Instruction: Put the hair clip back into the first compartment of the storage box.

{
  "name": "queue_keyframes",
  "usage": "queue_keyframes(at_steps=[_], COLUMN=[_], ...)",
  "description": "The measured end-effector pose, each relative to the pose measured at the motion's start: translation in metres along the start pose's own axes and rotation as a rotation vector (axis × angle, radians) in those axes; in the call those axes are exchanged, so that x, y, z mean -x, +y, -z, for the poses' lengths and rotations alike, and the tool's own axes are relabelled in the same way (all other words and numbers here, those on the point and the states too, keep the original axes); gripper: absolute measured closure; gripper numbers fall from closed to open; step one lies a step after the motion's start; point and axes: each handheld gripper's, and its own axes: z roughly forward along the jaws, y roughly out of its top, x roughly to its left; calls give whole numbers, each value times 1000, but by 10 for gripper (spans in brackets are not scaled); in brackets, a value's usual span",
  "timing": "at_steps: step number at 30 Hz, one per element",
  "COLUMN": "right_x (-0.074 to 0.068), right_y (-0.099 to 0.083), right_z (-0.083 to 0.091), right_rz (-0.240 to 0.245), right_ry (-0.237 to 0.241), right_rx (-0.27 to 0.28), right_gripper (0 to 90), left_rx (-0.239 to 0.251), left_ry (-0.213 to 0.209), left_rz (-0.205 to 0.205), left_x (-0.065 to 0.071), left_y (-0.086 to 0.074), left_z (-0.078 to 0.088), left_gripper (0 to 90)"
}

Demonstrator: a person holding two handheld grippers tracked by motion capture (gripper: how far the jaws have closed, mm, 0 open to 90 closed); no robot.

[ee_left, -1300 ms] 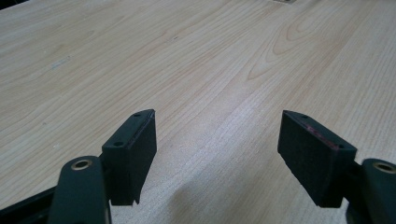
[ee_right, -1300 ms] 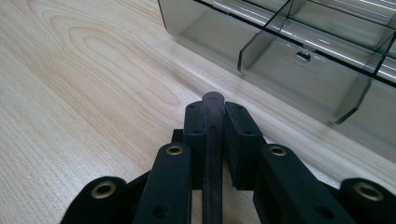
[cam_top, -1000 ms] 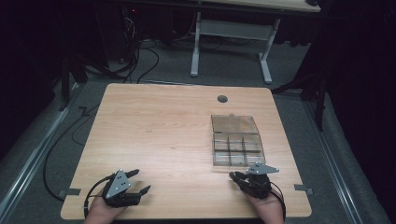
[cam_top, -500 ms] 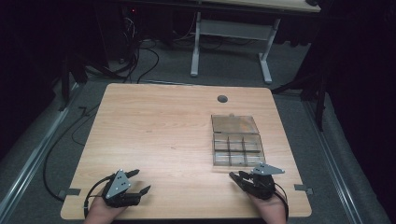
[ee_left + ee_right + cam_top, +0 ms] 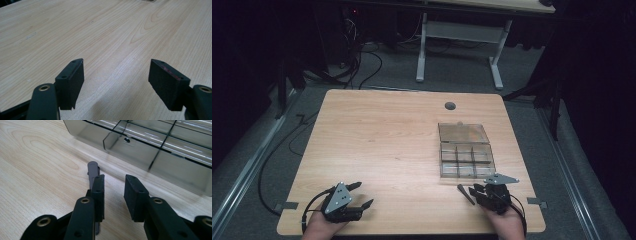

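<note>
Right gripper [image 5: 473, 191] sits at the near right edge of the table [image 5: 387, 145], held in the person's right hand [image 5: 507, 225]. Its jaws have just been opening and now stand part open with nothing between them. In the right gripper view the gripper [image 5: 113, 191] points at the near wall of the clear plastic box [image 5: 160, 147], close but not touching.

A small dark flat stick [image 5: 465, 194] lies on the table just left of the right gripper, near the box's front left corner. In the right gripper view the stick [image 5: 93, 171] runs under and just beside the left-hand jaw; can't tell if it touches.

The box [image 5: 464, 150] is on the right half of the table, lid flipped open to the far side, tray split into small compartments. Contents unclear.

Left gripper [image 5: 362, 195] rests at the near left edge, held in the left hand [image 5: 319, 229]. In its own view the gripper [image 5: 116, 72] has jaws wide apart over bare wood, holding nothing.

A round cable hole [image 5: 450, 105] sits at the far edge.
</note>
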Motion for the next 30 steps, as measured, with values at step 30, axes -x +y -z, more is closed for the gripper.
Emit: queue_keyframes(at_steps=[30], right_x=[0], right_y=[21], right_z=[2], right_rz=[11], right_ry=[-25], right_rx=[-238], right_gripper=[673], left_rx=[1], left_ry=[-15], left_rz=[-19], left_x=[1], left_y=[0], left_z=[0], left_gripper=[293])
